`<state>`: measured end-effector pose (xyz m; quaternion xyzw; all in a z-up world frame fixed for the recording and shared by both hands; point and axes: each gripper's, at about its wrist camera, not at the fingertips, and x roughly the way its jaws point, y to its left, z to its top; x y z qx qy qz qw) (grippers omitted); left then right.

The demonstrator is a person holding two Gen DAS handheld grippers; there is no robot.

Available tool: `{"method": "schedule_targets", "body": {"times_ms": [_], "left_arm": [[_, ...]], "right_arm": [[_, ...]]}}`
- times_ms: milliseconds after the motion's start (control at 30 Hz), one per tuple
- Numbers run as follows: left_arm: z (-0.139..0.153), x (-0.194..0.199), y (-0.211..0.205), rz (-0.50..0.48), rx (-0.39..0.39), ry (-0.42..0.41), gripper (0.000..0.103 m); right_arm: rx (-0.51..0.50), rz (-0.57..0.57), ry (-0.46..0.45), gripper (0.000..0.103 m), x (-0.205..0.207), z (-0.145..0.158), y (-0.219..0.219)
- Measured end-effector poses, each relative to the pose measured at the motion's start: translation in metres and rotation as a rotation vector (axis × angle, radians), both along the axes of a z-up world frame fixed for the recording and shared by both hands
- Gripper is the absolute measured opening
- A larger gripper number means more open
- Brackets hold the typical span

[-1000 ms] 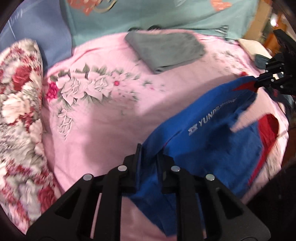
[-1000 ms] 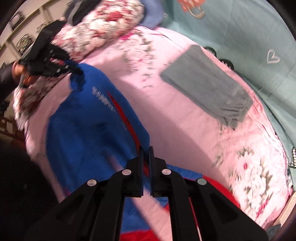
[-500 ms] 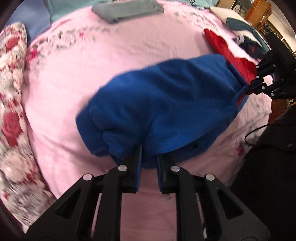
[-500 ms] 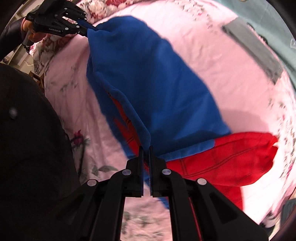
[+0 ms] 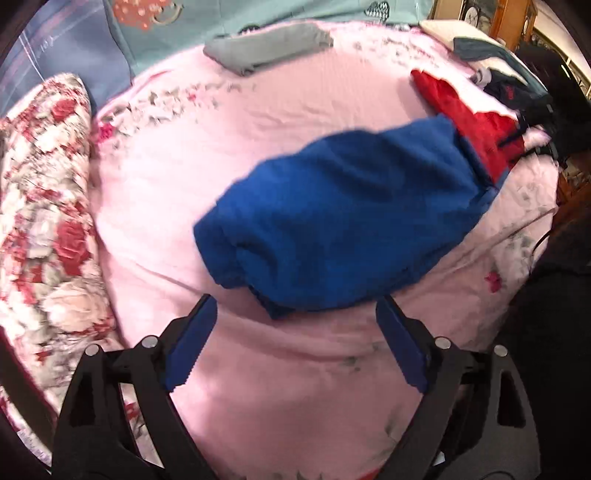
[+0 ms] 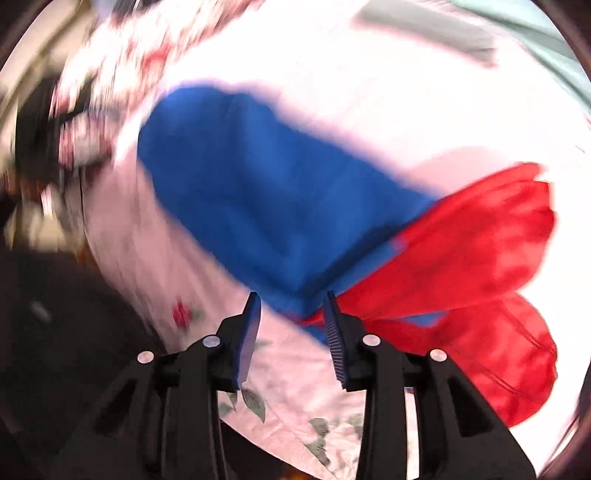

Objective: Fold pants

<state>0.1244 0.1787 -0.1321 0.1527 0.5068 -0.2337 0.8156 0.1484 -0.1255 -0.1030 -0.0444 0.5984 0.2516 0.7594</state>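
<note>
Where the pink bedsheet [image 5: 295, 387] spreads wide, printed with small flowers along its edges. Flowered pillow [image 5: 40, 206] at the left side, teal cloth [image 5: 229, 22] hanging at the back, a folded grey garment [image 5: 266, 46] near the far edge, well apart from everything else. Dark clothes [image 5: 509, 74] piled at the far right corner, wooden furniture just behind them.

Blue and red pants [image 5: 343, 221] lying flat on the sheet, folded over on themselves. Long axis running slantwise from the near blue end by the left gripper [image 5: 295, 332] to the red end at the far right. Blue layer on top, red fabric poking out from beneath at that far end.

Left gripper jaws opening, spread wide, pads clear of the cloth on either side of the blue edge; nothing pinched between them. Right gripper [image 6: 291, 321] jaws opening too, a corner where blue meets red sitting between the pads, one pad just beside the fabric, no squeeze visible.

Right wrist view heavily smeared: pillow and room at upper left only streaks, sheet washed out to white. Right gripper itself barely traceable in the left view among the dark shapes at the far right. Dark mass at the lower edges of both views unreadable.
</note>
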Motion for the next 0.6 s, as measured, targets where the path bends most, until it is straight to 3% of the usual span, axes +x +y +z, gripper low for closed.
{"method": "schedule_targets", "body": {"times_ms": [100, 167, 300, 400, 467, 500, 533, 600], "left_arm": [[0.027, 0.005, -0.013, 0.045, -0.112, -0.045, 0.089], [0.037, 0.010, -0.037, 0.059, -0.226, -0.047, 0.089], [0.040, 0.007, -0.085, 0.118, -0.246, -0.073, 0.089], [0.038, 0.000, -0.105, 0.205, -0.288, -0.051, 0.089], [0.036, -0.004, -0.114, 0.245, -0.303, -0.025, 0.089], [0.035, -0.004, -0.118, 0.259, -0.290, -0.024, 0.089], [0.035, -0.005, -0.124, 0.268, -0.277, -0.024, 0.089], [0.034, -0.006, -0.131, 0.276, -0.273, -0.015, 0.089]], "right_arm": [[-0.016, -0.286, -0.081, 0.043, 0.051, 0.015, -0.044], [-0.043, -0.488, -0.049, 0.043, 0.091, 0.000, -0.066], [0.030, -0.743, 0.078, 0.043, 0.136, -0.052, -0.076], [-0.142, -0.820, 0.126, 0.043, 0.148, -0.085, -0.069], [-0.204, -0.808, 0.082, 0.028, 0.144, -0.088, -0.064], [-0.216, -0.782, 0.066, 0.011, 0.143, -0.086, -0.064], [-0.191, -0.763, 0.054, 0.003, 0.139, -0.081, -0.066], [-0.088, -0.750, 0.017, 0.003, 0.123, -0.056, -0.082]]}}
